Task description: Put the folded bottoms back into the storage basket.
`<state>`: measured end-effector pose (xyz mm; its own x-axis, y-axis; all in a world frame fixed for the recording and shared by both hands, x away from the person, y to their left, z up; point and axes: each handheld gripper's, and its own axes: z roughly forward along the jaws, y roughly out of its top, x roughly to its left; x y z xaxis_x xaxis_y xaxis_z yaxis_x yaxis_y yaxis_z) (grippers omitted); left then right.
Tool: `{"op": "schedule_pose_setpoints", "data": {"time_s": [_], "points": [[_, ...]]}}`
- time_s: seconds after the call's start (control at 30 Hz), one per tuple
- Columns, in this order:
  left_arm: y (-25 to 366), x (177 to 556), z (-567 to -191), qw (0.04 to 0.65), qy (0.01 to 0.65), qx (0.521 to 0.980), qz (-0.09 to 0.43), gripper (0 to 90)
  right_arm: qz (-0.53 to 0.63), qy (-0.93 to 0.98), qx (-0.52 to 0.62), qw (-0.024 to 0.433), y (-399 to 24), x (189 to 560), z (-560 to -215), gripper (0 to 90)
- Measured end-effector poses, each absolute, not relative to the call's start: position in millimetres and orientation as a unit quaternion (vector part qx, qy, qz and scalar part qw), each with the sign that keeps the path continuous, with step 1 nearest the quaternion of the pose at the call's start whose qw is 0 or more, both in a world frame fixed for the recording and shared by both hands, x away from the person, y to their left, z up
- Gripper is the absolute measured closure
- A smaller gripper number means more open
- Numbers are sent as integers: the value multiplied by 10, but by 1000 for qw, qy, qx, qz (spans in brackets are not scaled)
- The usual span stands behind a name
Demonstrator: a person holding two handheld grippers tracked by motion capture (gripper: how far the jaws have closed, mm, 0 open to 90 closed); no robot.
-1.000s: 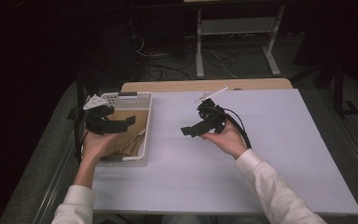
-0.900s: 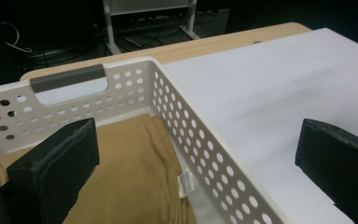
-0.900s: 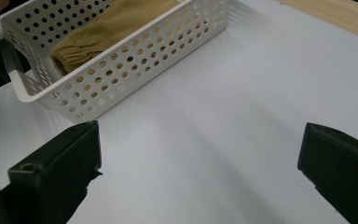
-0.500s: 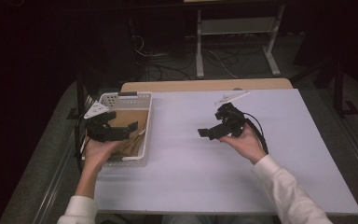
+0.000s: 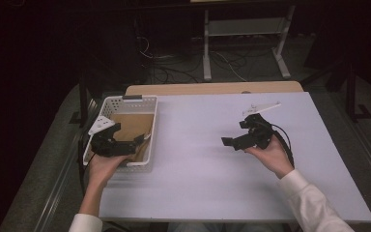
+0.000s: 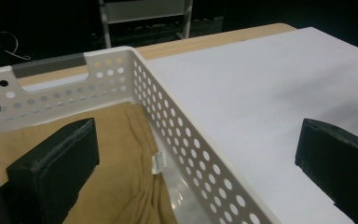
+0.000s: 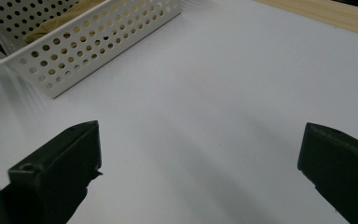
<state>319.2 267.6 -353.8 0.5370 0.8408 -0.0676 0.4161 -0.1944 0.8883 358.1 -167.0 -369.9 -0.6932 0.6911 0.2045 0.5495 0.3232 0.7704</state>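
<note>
A: Black jaws on the left hand-held gripper [image 5: 125, 143] are standing wide apart, gripping nothing. It is hovering over the near right part of the white basket [image 5: 150, 126], straddling the right wall.

B: Right hand-held gripper [image 5: 233, 142]?

A: Also spread wide, empty, hanging over bare white surface [image 5: 193, 164], well apart from the basket. Touching nothing as far as I can tell.

B: What is the left gripper view adding?

A: It is showing one jaw over the tan cloth [image 6: 121, 186] inside the basket and the other jaw out over the surface, with the perforated wall running between them. A small white label [image 6: 158, 162] is showing at the cloth's edge by that wall, plus a grey strip on the far rim. High view is too coarse for those.

B: Right gripper view?

A: It is looking along the surface at the basket's perforated side, with a bit of tan cloth peeking above the rim at upper left.

B: Cloth itself?

A: Tan, crumpled, lying in the basket bottom, at the left of the surface in the high view.
</note>
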Motion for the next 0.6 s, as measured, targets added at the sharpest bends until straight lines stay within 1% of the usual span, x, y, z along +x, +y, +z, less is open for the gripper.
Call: {"op": "schedule_pose_setpoints", "data": {"time_s": [0.43,0.6], "points": [[2586,3051,-3671,475,417,743,222,4,455,793,394,90,-1967,3368,-3804,0],[2564,2999,-3680,481,413,739,229,4,459,789,398,91,-2047,3302,-3862,0]]}}
